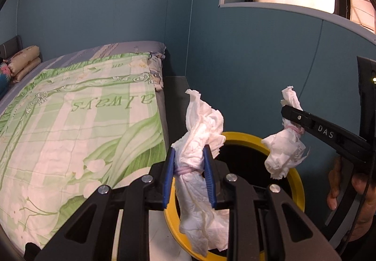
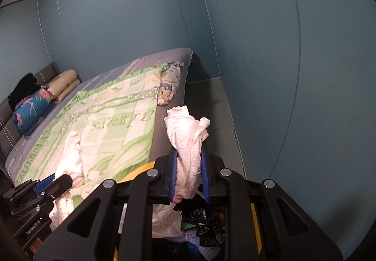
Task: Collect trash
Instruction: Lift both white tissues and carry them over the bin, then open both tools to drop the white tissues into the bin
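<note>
In the left wrist view my left gripper (image 1: 189, 155) is shut on a crumpled white tissue wad (image 1: 202, 120) tied with a pink band. It hangs over the near rim of a yellow-rimmed trash bin (image 1: 249, 138). From the right, my right gripper (image 1: 291, 120) is shut on a second tissue wad (image 1: 282, 150) above the bin's far side. In the right wrist view the right gripper (image 2: 188, 155) pinches its tissue wad (image 2: 185, 124) between blue pads over the bin (image 2: 138, 173), which holds dark trash. The left gripper (image 2: 58, 180) with its tissue wad (image 2: 72, 157) is at lower left.
A bed with a green-and-white quilt (image 1: 82, 120) fills the left, with folded pillows (image 2: 63, 87) at its head. Blue walls (image 1: 246, 61) close in on the right behind the bin. A narrow strip of floor (image 2: 209, 108) runs between bed and wall. A person's hand (image 1: 340, 181) grips the right tool.
</note>
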### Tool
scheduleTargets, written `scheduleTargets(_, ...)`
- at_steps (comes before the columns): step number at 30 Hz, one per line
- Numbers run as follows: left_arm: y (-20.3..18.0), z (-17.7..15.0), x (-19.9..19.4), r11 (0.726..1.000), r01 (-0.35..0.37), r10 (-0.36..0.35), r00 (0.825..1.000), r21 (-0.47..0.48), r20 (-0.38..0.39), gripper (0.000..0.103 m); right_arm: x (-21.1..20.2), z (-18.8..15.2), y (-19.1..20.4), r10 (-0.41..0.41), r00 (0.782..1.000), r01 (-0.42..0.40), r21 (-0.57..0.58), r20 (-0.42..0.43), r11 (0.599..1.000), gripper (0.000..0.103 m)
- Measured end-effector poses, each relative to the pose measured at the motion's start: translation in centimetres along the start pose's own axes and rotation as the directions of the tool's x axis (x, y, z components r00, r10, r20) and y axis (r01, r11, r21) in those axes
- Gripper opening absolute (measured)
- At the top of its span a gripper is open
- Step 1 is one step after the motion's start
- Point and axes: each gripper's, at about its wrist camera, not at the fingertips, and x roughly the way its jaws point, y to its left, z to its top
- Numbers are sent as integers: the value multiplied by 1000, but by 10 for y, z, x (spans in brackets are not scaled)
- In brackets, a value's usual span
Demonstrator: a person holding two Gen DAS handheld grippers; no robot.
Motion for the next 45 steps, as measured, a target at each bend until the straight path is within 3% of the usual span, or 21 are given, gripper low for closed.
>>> scheduleTargets(17, -6, -20, 33, 1000, 31, -31, 997, 0, -67, 23, 41, -18, 3, -12, 994, 10, -21, -104, 1000, 18)
scheduleTargets(21, -2, -20, 34, 999, 33, -35, 997, -23, -67, 34, 38, -21, 2, -8, 994, 6, -15, -108, 1000, 24)
scheduleTargets(25, 2, -20, 30, 999, 12, -14, 999, -45, -49, 48, 40, -22, 2, -8, 995, 8, -1, -101, 1000, 40)
scheduleTargets(38, 22, -15, 9, 995, -6, 7, 1000, -98, 5, 48, 38, -21, 7, 31, 995, -30, 18, -94, 999, 45)
scheduleTargets(45, 41, -14, -13, 992, -46, 53, 997, -121, 54, 48, 33, -17, 25, 74, 994, -75, -9, -84, 997, 46)
